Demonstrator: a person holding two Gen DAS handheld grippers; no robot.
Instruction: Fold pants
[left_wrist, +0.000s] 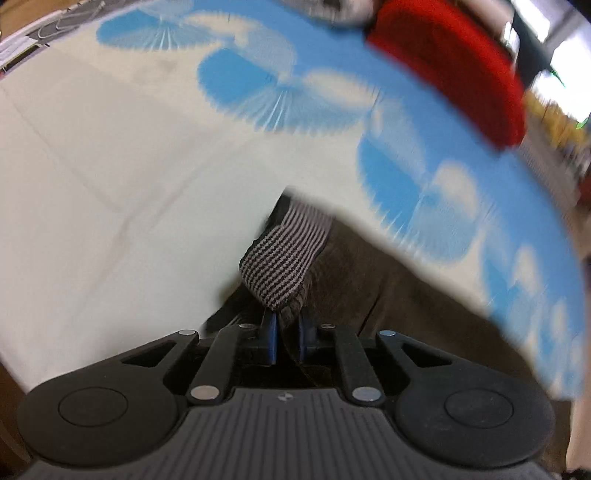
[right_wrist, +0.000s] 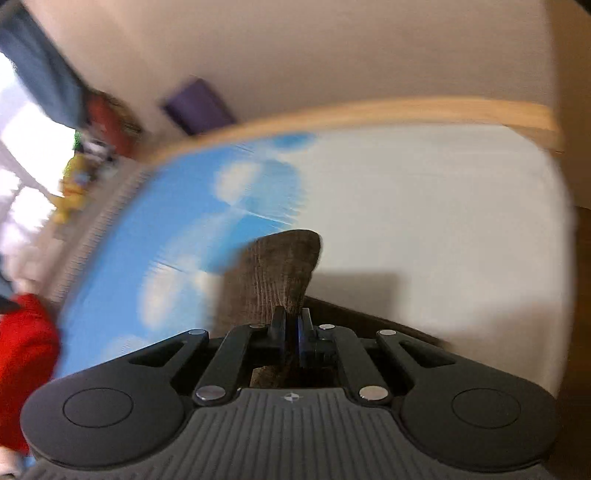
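left tongs (left_wrist: 287, 341) pinched tight on brown pants (left_wrist: 354, 280) beside striped ribbed cuff (left_wrist: 282, 260), cloth running up between blue pads. right tongs (right_wrist: 291, 334) clamped on another brown corduroy fold (right_wrist: 275, 273), standing above jaws. pants draped over white and blue-patterned sheet (left_wrist: 110, 192) on desk. red garment (left_wrist: 454, 66) at far edge, blurred.

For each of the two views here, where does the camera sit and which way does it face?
Left wrist: sits on the left tool, looking down along its fingers at the brown pants it grips, striped cuff up.
Right wrist: sits on the right tool, looking down at a pants edge it grips.
Both show: the pants, blue-and-white sheet, red cloth. No hand visible.
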